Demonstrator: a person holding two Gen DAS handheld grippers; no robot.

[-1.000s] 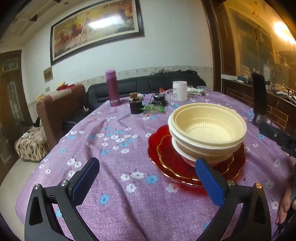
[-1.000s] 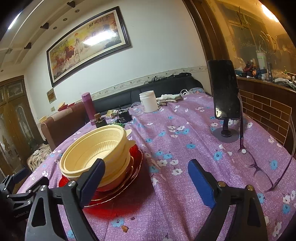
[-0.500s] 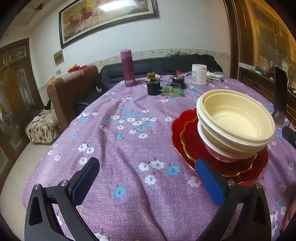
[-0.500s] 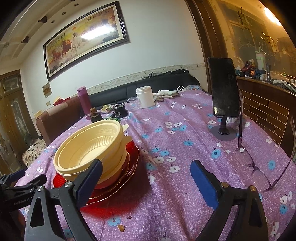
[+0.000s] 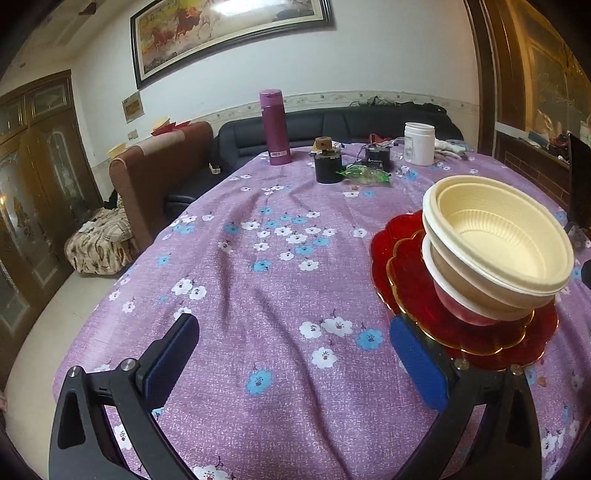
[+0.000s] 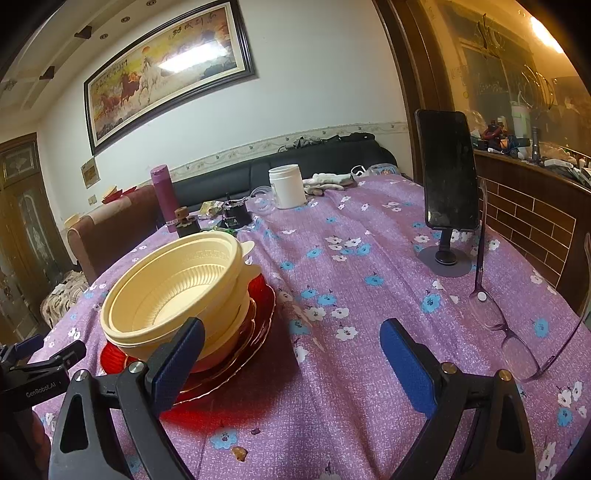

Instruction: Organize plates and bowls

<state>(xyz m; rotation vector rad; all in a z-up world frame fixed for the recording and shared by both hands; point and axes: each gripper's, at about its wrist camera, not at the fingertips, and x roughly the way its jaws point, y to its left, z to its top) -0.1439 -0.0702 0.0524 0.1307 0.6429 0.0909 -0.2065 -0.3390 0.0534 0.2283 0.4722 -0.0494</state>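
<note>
Bowls [image 5: 495, 251] stacked on plates [image 5: 410, 273] | bare tablecloth [image 5: 258, 280] left

Both wrist views face across the table [image 5: 258, 280], sharing the bowl stack [image 5: 495, 251] from opposite sides.

Left tool [image 5: 291, 350] jaws spread wide, holding nothing, right tool [image 6: 291, 350] likewise, both apparently hovering level

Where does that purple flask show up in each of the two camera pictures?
Left wrist view: the purple flask stands upright at the far edge of the table, upper middle, left of the white jar.
Right wrist view: the same flask stands at left of centre, behind the stacked bowls.
Shared landmark: the horse painting on the wall above it.
</note>
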